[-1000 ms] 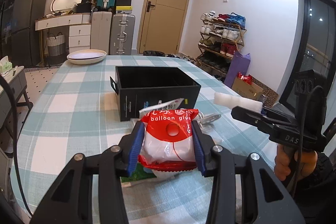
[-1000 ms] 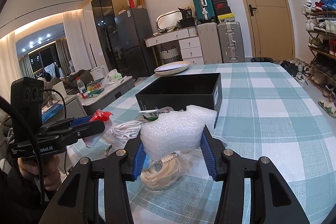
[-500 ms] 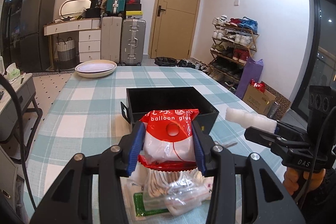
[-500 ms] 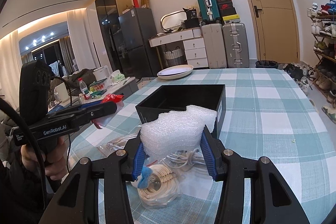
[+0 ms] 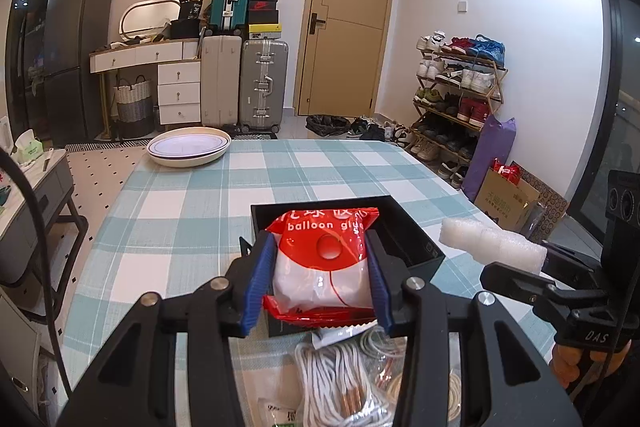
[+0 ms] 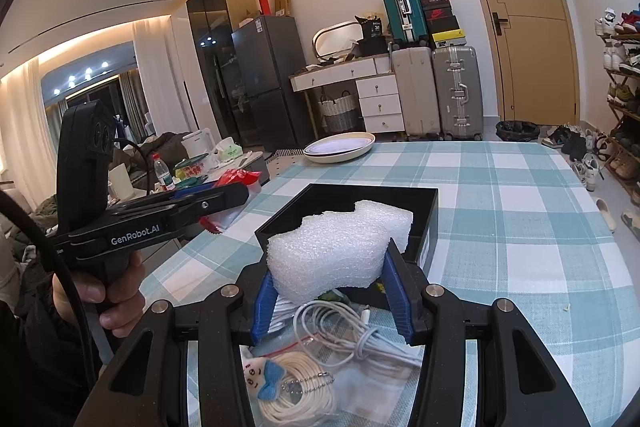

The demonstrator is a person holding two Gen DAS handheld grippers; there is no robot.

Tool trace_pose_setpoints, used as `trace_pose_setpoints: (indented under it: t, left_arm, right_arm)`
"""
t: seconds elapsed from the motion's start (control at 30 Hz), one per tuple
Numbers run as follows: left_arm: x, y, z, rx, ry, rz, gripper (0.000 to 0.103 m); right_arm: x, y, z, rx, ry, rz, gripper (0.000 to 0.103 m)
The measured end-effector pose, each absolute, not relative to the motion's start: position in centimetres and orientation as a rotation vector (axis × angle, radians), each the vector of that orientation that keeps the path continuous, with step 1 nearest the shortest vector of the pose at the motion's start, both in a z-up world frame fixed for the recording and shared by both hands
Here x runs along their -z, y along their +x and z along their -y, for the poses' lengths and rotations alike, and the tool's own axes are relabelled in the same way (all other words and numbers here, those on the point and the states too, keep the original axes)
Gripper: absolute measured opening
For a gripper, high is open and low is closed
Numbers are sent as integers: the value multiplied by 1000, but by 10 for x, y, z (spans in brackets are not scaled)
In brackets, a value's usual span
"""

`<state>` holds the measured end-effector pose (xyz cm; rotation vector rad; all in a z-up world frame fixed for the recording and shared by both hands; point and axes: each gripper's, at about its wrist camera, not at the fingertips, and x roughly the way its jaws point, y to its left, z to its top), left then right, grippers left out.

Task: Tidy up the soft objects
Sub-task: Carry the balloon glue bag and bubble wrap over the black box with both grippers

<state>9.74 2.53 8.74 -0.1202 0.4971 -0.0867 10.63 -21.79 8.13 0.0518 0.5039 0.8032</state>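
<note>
My left gripper (image 5: 318, 283) is shut on a red and white balloon glue packet (image 5: 324, 263), held above the near edge of the open black box (image 5: 416, 239). My right gripper (image 6: 332, 291) is shut on a white foam block (image 6: 336, 251), lifted over the near side of the same black box (image 6: 430, 223). In the left wrist view the right gripper (image 5: 516, 275) shows at the right with the foam block (image 5: 488, 243). The right wrist view has the left gripper (image 6: 224, 197) at the left with the packet (image 6: 236, 181). Both held things hang clear of the table.
On the checked tablecloth (image 5: 180, 227) near me lie white cord bundles (image 5: 344, 383), a white cable (image 6: 344, 331), a cream cord coil (image 6: 296, 395) and a small doll keychain (image 6: 264, 375). A white plate (image 5: 188, 147) sits at the far edge. Suitcases and a shoe rack stand beyond.
Both grippers have risen and moved forward toward the black box, carrying the packet and the foam block. The box now sits closer under them, and the cords lie below.
</note>
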Motion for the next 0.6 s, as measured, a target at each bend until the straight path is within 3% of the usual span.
trace_pose_setpoints:
  t: [0.6]
  left_arm:
    - [-82,143,-28,87,-109,-543,43]
  right_arm:
    - [-85,145,198,-807,32,-534,48]
